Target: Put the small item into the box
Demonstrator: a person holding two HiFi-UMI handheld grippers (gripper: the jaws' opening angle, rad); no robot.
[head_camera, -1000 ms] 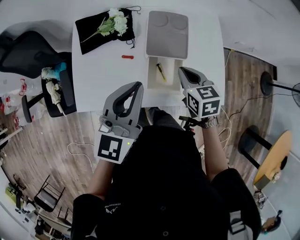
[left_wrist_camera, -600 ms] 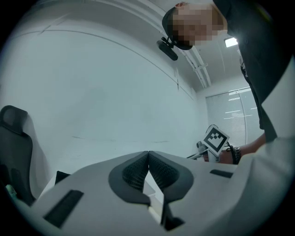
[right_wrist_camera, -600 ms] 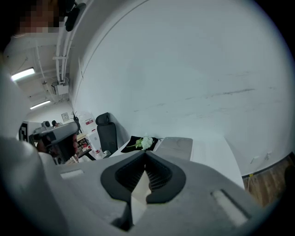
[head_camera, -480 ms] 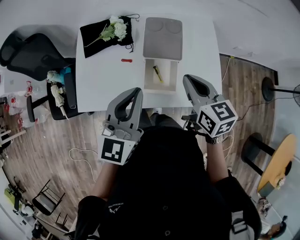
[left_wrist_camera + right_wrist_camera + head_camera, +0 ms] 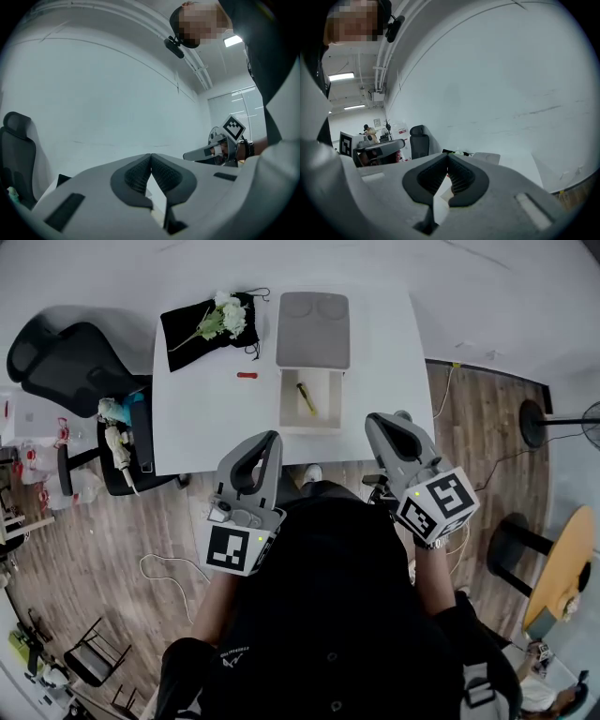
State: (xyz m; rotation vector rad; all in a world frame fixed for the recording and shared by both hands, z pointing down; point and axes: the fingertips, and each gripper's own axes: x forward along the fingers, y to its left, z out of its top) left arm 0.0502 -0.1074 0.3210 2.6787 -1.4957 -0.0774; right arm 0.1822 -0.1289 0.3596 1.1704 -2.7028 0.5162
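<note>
White desk [image 5: 202, 418], wooden floor [image 5: 94, 540] around it. Black office chair [image 5: 56, 357] off the desk's left edge.

Person stands at the near edge in a dark top, one gripper in each hand.

Box [image 5: 286, 399] sits at the middle of the near edge and is open. Its grey lid [image 5: 312, 331] is laid back flat and reaches the far edge.

Black cloth [image 5: 192, 329] at the far-left corner, with a sprig of white flowers [image 5: 225, 317] lying on it.

Left gripper [image 5: 273, 439]: tips over the near edge, left of the box and not touching it. Its own view shows the jaws [image 5: 151, 157] pressed together at the tips, with nothing between them.

Right gripper [image 5: 375, 423]: tips at the near edge, just right of the box and clear of it. Jaws [image 5: 447, 158] are likewise closed tip to tip and empty.

Small item [image 5: 307, 397]: yellow and dark, slim, lying at a slant inside the box tray.

Small red piece [image 5: 247, 375] lies on the bare desk between the cloth and the box, touching neither.
</note>
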